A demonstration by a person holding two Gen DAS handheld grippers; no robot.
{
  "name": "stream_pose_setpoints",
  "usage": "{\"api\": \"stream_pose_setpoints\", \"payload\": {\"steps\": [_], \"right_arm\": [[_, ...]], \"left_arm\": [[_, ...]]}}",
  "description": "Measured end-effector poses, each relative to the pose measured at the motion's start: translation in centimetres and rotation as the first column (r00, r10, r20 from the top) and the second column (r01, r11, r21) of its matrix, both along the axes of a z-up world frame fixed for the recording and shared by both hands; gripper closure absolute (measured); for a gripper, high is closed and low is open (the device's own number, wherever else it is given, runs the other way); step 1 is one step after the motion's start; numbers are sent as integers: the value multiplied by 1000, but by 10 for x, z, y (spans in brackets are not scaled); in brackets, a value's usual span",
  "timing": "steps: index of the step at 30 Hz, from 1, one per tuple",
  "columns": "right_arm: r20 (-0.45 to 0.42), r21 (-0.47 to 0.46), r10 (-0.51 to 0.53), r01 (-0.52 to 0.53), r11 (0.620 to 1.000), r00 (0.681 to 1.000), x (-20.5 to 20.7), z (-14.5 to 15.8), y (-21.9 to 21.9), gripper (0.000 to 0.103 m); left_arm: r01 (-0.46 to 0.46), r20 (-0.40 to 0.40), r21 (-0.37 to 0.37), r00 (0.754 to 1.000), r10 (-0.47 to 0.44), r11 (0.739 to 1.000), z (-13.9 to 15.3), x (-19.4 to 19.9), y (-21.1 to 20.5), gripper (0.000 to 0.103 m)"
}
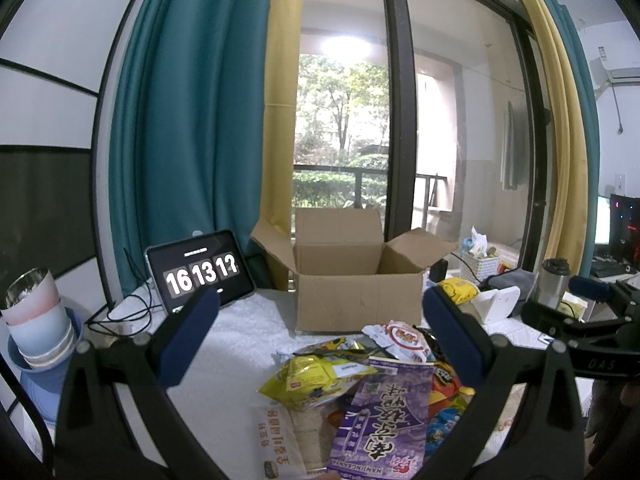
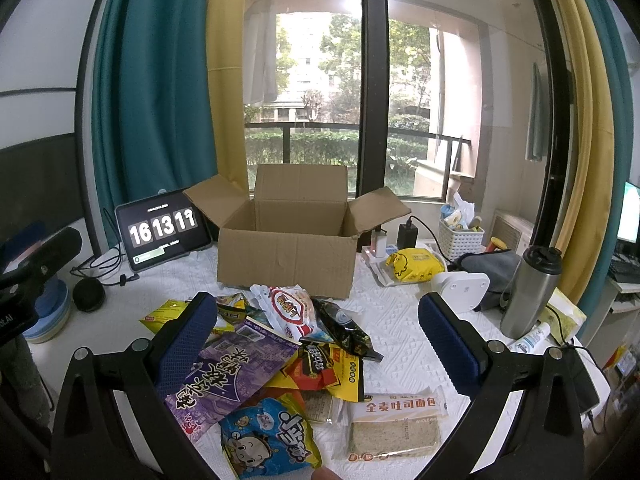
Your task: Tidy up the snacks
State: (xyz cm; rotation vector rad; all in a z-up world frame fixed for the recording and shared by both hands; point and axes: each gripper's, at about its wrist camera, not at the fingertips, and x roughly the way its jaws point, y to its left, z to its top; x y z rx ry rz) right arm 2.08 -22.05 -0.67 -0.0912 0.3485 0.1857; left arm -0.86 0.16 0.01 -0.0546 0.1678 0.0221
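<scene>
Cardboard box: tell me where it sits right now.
The cardboard box stands open at the table's back centre, behind the snack pile, with the clock tablet on its left.

table [image 2: 400, 344]: white textured cover | cardboard box [image 2: 288, 260] | snack packets [image 2: 280, 360] | tablet [image 2: 160, 232]

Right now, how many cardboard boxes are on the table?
1. The open brown cardboard box stands at the far middle of the white table, behind the snack packet pile; others may be hidden.

The cardboard box [image 2: 286, 258] stands open-topped, flaps spread; the snack pile [image 2: 280, 352] crowds the bench [image 2: 400, 344] before it, right side bare.
</scene>
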Motion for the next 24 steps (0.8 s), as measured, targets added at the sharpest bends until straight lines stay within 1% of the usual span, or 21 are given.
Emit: {"api": "stream_pose_setpoints", "payload": {"steps": [9, 16, 20, 24], "right_arm": [[-4, 0, 0, 0, 1000, 1000, -1, -2, 1, 0], [-20, -2, 5, -5, 1000, 1000, 1, -9, 5, 0], [-39, -4, 12, -12, 1000, 999, 6, -11, 9, 0], [-66, -14, 21, -22, 1000, 998, 13, -17, 15, 0]], "left_arm": [[-1, -1, -2, 1000, 1, 1000, 0, 0, 0, 0], [-5, -14, -11, 1000, 4, 1000, -6, 0, 1, 0], [-8, -35, -18, 999, 8, 1000, -13, 4, 5, 0], [-22, -80, -27, 997, 20, 999, -26, 13, 14, 0]]}}
